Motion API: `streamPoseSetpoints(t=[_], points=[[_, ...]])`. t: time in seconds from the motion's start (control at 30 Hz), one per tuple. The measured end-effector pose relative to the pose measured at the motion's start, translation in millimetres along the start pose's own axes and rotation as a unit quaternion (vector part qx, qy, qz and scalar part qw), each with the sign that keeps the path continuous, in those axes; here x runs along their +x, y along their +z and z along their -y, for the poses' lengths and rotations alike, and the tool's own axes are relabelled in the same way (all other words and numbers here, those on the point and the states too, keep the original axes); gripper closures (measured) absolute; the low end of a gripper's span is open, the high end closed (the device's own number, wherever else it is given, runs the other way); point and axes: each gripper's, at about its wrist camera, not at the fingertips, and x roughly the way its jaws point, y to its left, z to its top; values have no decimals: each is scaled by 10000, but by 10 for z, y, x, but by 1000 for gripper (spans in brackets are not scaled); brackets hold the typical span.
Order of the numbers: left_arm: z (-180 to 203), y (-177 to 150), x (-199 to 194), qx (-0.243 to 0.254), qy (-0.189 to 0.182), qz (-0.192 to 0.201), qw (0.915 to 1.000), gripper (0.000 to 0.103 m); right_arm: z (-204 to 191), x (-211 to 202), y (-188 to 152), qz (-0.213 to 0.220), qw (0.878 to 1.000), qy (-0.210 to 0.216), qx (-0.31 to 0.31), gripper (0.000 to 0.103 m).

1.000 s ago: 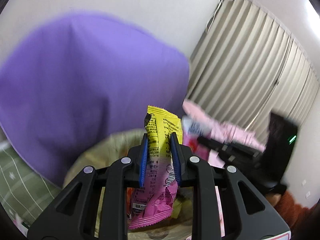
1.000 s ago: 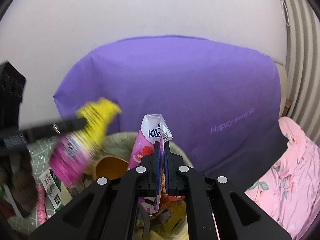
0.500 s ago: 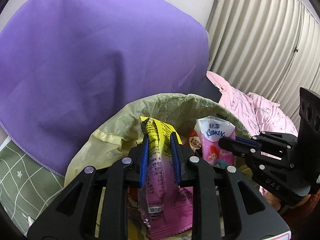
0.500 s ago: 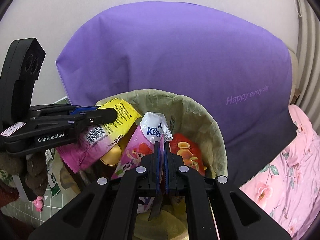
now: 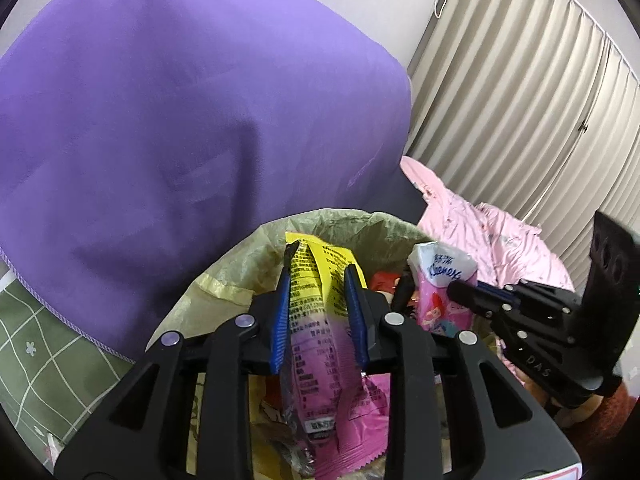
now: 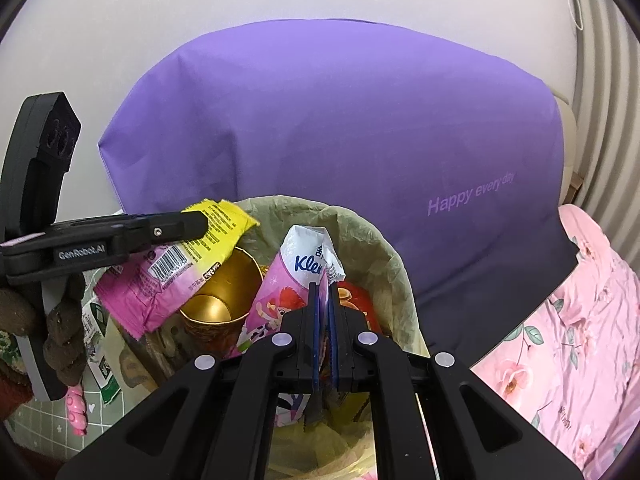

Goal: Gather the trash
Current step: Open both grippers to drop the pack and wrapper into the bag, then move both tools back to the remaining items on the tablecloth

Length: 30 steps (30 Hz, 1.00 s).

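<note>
Both hands are over the bin (image 6: 384,248). Left tongs (image 5: 318,276) have just been opening, snack wrapper (image 5: 320,320) loose between them, hanging lengthwise over the bin. Right tongs (image 6: 323,292) pinch the tissue pack (image 6: 288,280).

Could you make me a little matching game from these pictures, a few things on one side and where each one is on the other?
Things:
1. snack wrapper
2. tissue pack
3. gold cup
4. purple cloth

Places:
A. standing inside the bin
B. between the fingers of the left gripper
C. draped behind the bin
D. pinched in the right gripper

Pairs: 1-B, 2-D, 3-A, 4-C
</note>
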Motion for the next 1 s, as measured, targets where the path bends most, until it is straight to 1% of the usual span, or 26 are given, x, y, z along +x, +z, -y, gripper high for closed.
streamPoseSetpoints(t=[0.07, 0.2, 0.27, 0.3, 0.33, 0.4, 0.47, 0.53, 0.63, 0.7, 0.77, 0.9, 0.93, 1.0], points=[[14, 8, -51, -29, -24, 9, 10000, 71, -7, -10, -6, -23, 10000, -1, -13, 96], [39, 18, -169, -84, 8, 60, 9999, 65, -39, -43, -19, -36, 9999, -79, -72, 95], [37, 28, -269, -112, 19, 141, 9998, 62, -53, -76, -22, -11, 9999, -125, -83, 85], [37, 34, -312, -120, 34, 183, 9998, 61, -56, -97, -19, 17, 9999, -118, -75, 69], [26, 37, -378, -136, 62, 255, 9996, 61, -55, -125, -14, 62, 9999, -76, -53, 59], [-2, 47, -496, -177, 113, 390, 9990, 60, -58, -179, -1, 139, 9999, -67, -23, 59], [-63, 22, -718, -206, 237, 589, 9978, 59, -80, -231, 12, 197, 9997, -148, -49, 59], [-95, -7, -903, -169, 429, 771, 9960, 56, -128, -299, 39, 288, 9993, -179, -125, 59], [-256, -103, -1169, -136, 739, 920, 9929, 55, -228, -364, 91, 403, 9989, -102, -220, 59], [-397, -201, -1337, -180, 962, 973, 9904, 55, -342, -392, 133, 470, 9985, 31, -294, 59], [-591, -352, -1530, -326, 1212, 1006, 9870, 55, -480, -418, 161, 519, 9978, 174, -379, 59], [-999, -704, -1842, -850, 1584, 1014, 9785, 55, -872, -420, 192, 567, 9943, 589, -690, 59], [-1103, -818, -1921, -1014, 1684, 1012, 9753, 55, -965, -410, 188, 560, 9932, 696, -753, 59], [-1262, -1023, -2044, -1264, 1819, 985, 9702, 55, -1203, -376, 154, 510, 9893, 1004, -925, 59]])
